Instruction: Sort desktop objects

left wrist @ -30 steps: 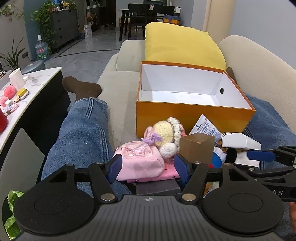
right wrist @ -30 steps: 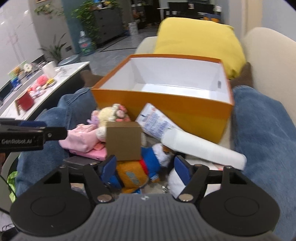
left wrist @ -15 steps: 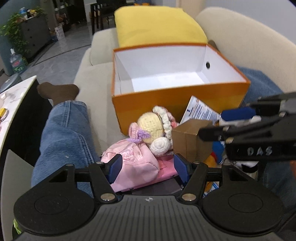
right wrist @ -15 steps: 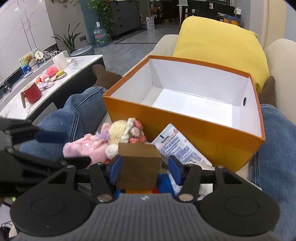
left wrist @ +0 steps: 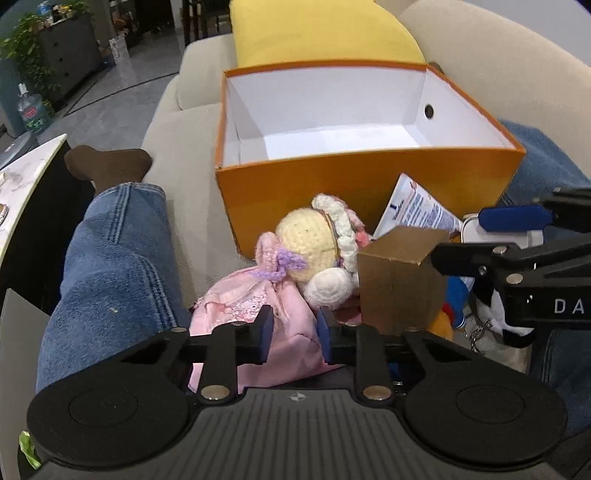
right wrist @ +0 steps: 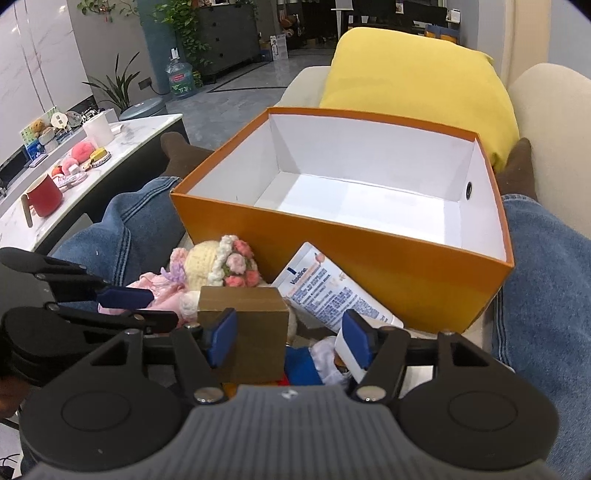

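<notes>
Closing L gripper point(left wrist: 294, 334) pinching pink pouch point(left wrist: 255, 314)

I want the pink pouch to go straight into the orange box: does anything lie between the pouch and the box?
Yes. The crocheted doll lies between the pink pouch and the orange box, against its near wall. The left gripper is closing on the pouch.

Cream fabric sofa point(right wrist: 546, 88) fills right side, big yellow cushion point(right wrist: 413, 70) propped against its back. Grey polished tile floor point(right wrist: 229, 96) with dark inlaid line runs toward rear. Dark grey drawer cabinet point(right wrist: 229, 33) stands against far wall, trailing green plants point(right wrist: 184, 22) beside it. Blue water-cooler bottle point(right wrist: 180, 79) on floor near leafy potted plant point(right wrist: 118, 86). White marble-topped bench point(right wrist: 110, 147) at left. Pale marbled wall panels point(right wrist: 33, 62) behind. Soft indoor light.
</notes>
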The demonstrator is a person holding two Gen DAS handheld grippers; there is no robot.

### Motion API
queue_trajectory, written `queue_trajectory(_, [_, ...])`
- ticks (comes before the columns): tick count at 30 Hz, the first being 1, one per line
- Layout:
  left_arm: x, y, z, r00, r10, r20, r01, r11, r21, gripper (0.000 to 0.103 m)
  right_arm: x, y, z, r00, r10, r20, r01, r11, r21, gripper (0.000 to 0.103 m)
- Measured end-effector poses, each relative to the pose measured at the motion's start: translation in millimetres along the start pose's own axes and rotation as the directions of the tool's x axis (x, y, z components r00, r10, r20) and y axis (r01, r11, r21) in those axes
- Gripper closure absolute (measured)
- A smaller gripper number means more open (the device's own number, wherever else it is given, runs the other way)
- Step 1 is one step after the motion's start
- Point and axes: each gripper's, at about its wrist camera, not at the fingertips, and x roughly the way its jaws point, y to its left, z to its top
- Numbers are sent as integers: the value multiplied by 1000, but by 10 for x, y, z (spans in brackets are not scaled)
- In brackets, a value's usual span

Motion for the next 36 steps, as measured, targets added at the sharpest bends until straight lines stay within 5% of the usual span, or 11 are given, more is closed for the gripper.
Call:
queue_trajectory(4, [-178,67,-20,1000,-3,24,4,999,-41,80,-73,7,-16,1000,14,20,-14,1000,2,38])
queue_trajectory(8, [-426,90,-29,997,1,72,2,999,-47,103,-143,36,-32,999,34,35,-34,999,5,38])
queue_trajectory(20, [-749,241,-151,996,31,88,-25,998,-60,102,-199,173,-74,988,153,14,-153,988,21,42])
queue_trajectory(24, [-725,147,-106,996,14,85,-20,998,66,78,-153,301,31,980,200,-8,-200,980,-16,48])
queue_trajectory(29, [-537,54,-138,999,-7,45,-3,972,235,72,-59,429,57,973,223,-61,-227,972,-59,55])
queue_trajectory(36, [-330,-73,-210,1000,-6,8,1,889,457,49,79,431,-67,947,263,-183,-272,962,-21,58])
